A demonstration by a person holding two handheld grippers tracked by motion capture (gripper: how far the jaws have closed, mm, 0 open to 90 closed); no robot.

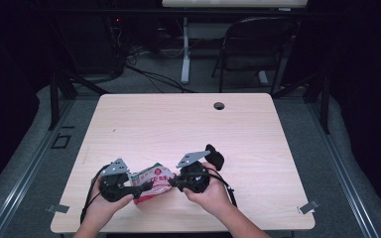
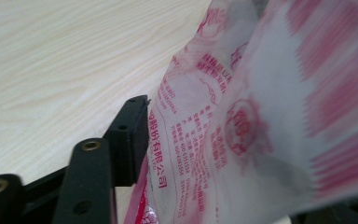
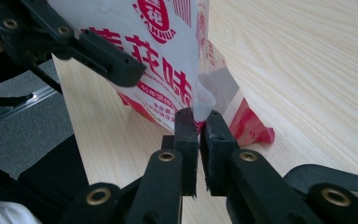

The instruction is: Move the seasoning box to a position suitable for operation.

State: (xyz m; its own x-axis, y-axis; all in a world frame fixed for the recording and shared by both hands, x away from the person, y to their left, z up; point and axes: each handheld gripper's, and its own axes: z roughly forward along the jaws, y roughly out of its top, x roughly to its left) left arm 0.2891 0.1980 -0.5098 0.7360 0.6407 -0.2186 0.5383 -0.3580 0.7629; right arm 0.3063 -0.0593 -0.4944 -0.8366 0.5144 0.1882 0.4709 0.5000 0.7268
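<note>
Btwn both tools, near bench point(image 1: 188, 124) front edge: snack bag point(image 1: 151, 182) | R tool point(image 3: 198, 122) clamped on bag edge | L tool point(image 1: 135, 187) jaws apart, bag btwn them

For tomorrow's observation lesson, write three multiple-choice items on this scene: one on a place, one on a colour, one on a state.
1. Where is the packet?
A. between the two claws at the table's near edge
B. by the table's hole
C. on the chair

2. What colour is the packet's print?
A. green
B. red
C. blue

3. How does the right claw stand?
A. wide open
B. shut on the packet's edge
C. lying on the table

Key: 1 A, the high view shows it between the left claw and the right; 2 B, red letters on white; 3 B, its jaws pinch the film in the right gripper view.
</note>
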